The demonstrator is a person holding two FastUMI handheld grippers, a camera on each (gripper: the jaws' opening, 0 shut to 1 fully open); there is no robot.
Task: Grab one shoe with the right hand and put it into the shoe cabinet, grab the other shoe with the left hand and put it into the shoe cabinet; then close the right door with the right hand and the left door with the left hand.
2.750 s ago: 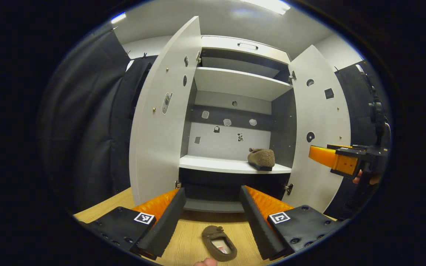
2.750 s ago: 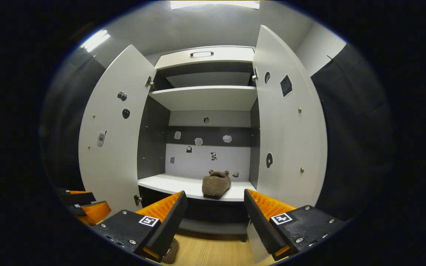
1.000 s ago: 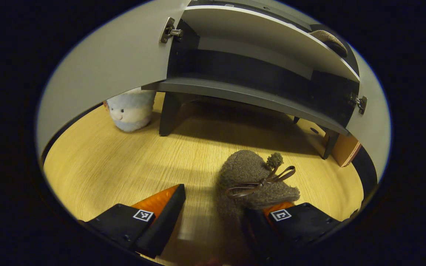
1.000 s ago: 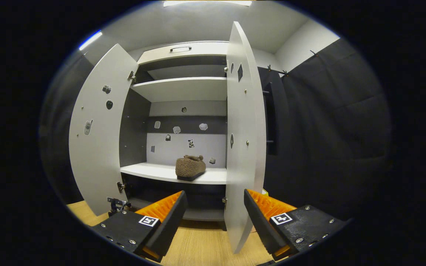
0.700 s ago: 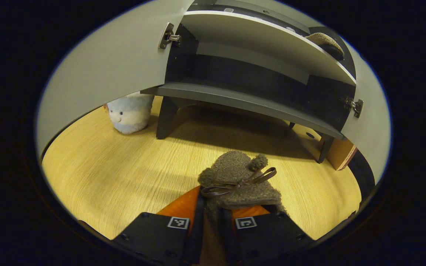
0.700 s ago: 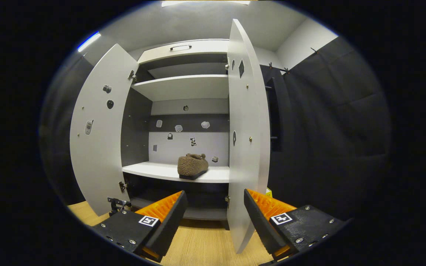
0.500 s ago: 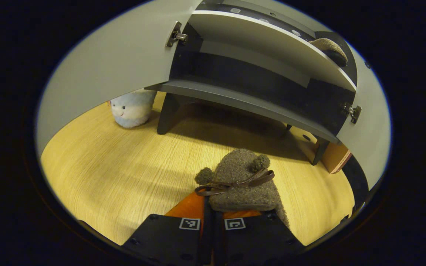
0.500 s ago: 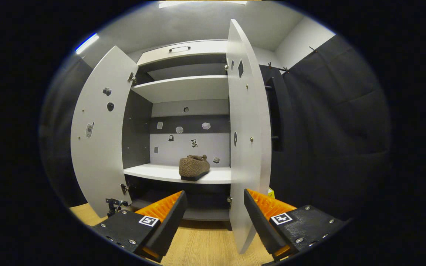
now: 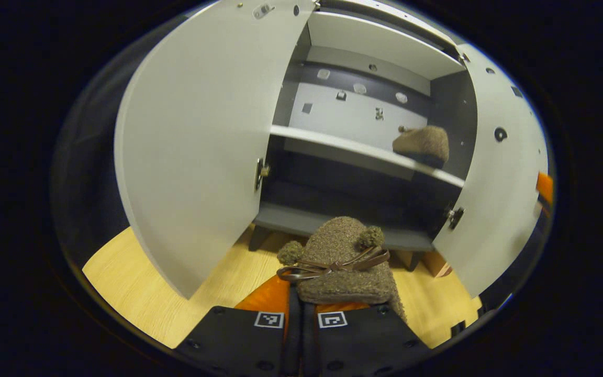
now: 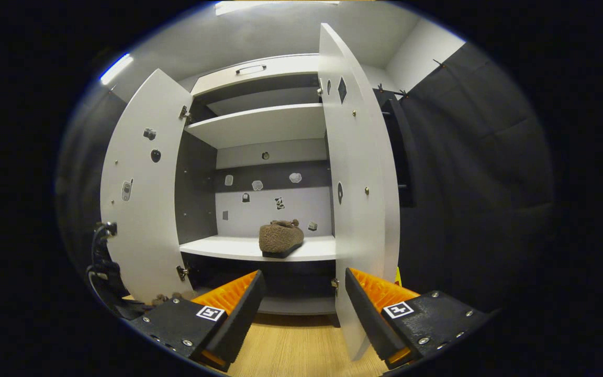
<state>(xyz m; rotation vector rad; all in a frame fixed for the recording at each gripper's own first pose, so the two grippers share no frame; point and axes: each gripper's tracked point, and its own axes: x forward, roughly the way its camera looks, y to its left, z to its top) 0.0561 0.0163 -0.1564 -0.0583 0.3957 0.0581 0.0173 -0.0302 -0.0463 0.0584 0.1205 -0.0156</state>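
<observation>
The left gripper (image 9: 298,293) is clamping the second fuzzy slipper (image 9: 341,262), carrying it toward the shoe cabinet (image 9: 364,152). Its mate (image 10: 280,238) is sitting at the white shelf's (image 10: 228,248) right end, so aiming left is safer. The right gripper (image 10: 301,303) is hanging wide, holding nothing

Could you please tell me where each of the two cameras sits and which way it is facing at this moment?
Left gripper view: rides the left gripper, low over the floor, angled up into the cabinet; its jaws are shut on a shoe.
Right gripper view: rides the right gripper, facing the cabinet head-on beside the right door; its jaws are open and empty.
Both show the shelved shoe and both open doors.
</observation>
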